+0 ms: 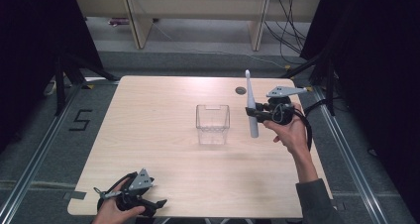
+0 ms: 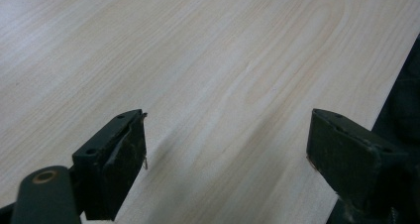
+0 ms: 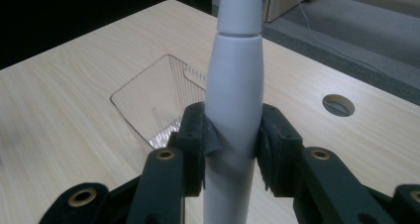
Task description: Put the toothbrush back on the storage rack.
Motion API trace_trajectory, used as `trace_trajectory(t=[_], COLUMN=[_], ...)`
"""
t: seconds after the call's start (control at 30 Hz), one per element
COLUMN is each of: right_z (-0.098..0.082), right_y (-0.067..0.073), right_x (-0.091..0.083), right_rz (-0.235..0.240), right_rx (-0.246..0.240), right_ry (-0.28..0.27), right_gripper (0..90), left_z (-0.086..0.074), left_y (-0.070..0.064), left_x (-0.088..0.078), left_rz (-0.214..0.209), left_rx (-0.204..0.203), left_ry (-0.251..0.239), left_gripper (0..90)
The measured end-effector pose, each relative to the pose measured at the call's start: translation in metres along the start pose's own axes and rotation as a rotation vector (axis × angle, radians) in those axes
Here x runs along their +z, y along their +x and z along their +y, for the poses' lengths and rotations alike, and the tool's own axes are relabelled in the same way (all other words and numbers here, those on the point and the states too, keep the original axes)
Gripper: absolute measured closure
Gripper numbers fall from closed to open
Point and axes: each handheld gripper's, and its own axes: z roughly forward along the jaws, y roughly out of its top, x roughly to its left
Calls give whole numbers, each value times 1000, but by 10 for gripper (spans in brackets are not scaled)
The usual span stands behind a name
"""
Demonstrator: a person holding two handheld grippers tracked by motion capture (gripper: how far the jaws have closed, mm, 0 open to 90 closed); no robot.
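Dark-curtained bay, grey carpet floor, pale wooden shelving at the back; work surface is a light wood-grain table (image 1: 148,135) with rounded corners and a round cable hole (image 1: 240,90) near its far edge.

Landmark: clear square plastic container (image 1: 213,123), open top, sitting upright at roughly the table's centre. It looks empty, though the transparent walls make that hard to confirm from the high view.

Right gripper (image 1: 261,114): just right of the container, raised off the table, held in the person's right hand (image 1: 288,127). Jaws partly closed and clamped on a long white tapered plastic tool (image 1: 251,105), possibly an electric-toothbrush-style handle. In the right gripper view both pads press on the tool's (image 3: 234,110) wide body from either side, no gap visible. Tool stands near upright, slightly tilted, thin end up and thick end down, right of the container and not touching it. Its lower end hangs above the tabletop. In that view the container (image 3: 158,102) lies beyond and left of the tool, the cable hole (image 3: 339,105) off to the right.

Left gripper (image 1: 131,196): well apart from the container, at the near-left corner of the table, resting low in the person's left hand (image 1: 115,211). Left gripper view shows its jaws spread wide with nothing between them, bare wood below, table edge at the right.
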Motion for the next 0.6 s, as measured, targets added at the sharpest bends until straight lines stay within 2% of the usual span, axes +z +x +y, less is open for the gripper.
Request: trace_trajectory(t=[0.07, 0.1, 0.13, 0.3, 0.4, 0.47, 0.53, 0.6], right_z=[1, 5, 7, 16, 23, 26, 29, 34], right_y=[2, 4, 3, 7, 10, 13, 14, 18], right_x=[0, 3, 3, 9, 11, 13, 15, 16], right_rz=[7, 13, 16, 55, 59, 72, 80, 99], right_rx=[14, 14, -10, 6, -3, 15, -4, 14], right_ry=[9, -1, -1, -14, -27, -41, -39, -43], right_gripper=[669, 669, 670, 670, 670, 670, 670, 670], left_z=[0, 0, 0, -1, 0, 0, -1, -1], left_y=[0, -1, -1, 0, -1, 0, 0, 0], left_x=[0, 0, 1, 0, 0, 0, 1, 1], left_rz=[-1, 0, 1, 1, 0, -1, 0, -2], left_rx=[-6, 2, -10, -7, -9, -5, -5, -8], left_ry=[-1, -1, -4, 0, -3, -1, 2, 1], left_gripper=[149, 149, 149, 149, 149, 149, 149, 149])
